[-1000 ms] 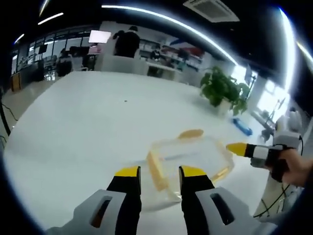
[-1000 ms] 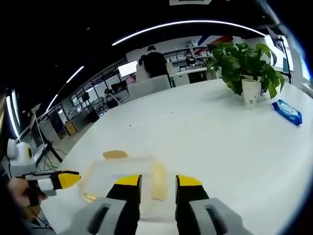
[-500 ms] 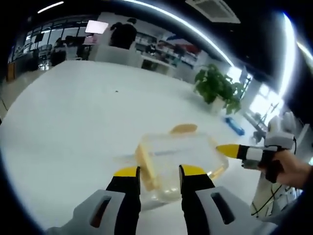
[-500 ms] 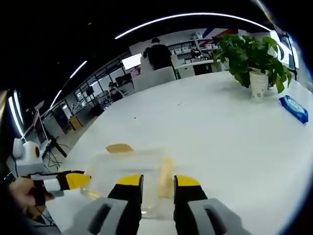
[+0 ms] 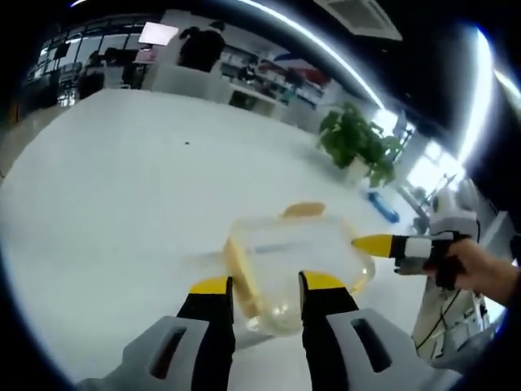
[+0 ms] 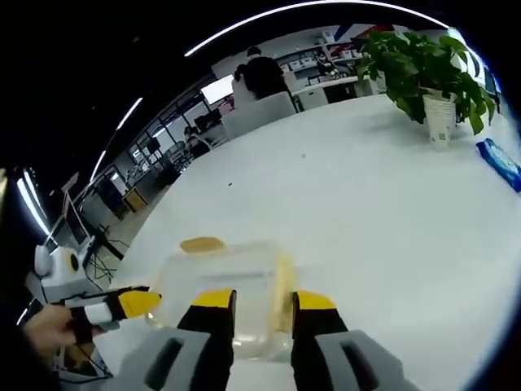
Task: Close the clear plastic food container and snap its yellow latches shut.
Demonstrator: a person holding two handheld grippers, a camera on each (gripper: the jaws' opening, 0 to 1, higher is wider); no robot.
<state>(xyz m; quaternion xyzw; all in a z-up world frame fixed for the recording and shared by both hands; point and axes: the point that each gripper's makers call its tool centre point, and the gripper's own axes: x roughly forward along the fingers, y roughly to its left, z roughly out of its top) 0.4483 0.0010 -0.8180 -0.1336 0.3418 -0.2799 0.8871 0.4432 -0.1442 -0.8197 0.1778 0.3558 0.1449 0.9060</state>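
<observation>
Over the last second both grippers have closed in on the clear container [image 5: 297, 261], which sits on the white counter [image 5: 122, 204] just beyond the left gripper [image 5: 262, 287], its fingers spread around nothing. The right gripper [image 6: 262, 300] is likewise spread. The lid appears on; latching comes next. Contents: cannot tell.

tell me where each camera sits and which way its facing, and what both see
Left gripper view: rides the left gripper, looking along its jaws at the clear container on the white table; the right gripper and a hand enter from the right.
Right gripper view: rides the right gripper, facing the container from the opposite side; the left gripper enters from the left.
Both share the container, table and potted plant.
</observation>
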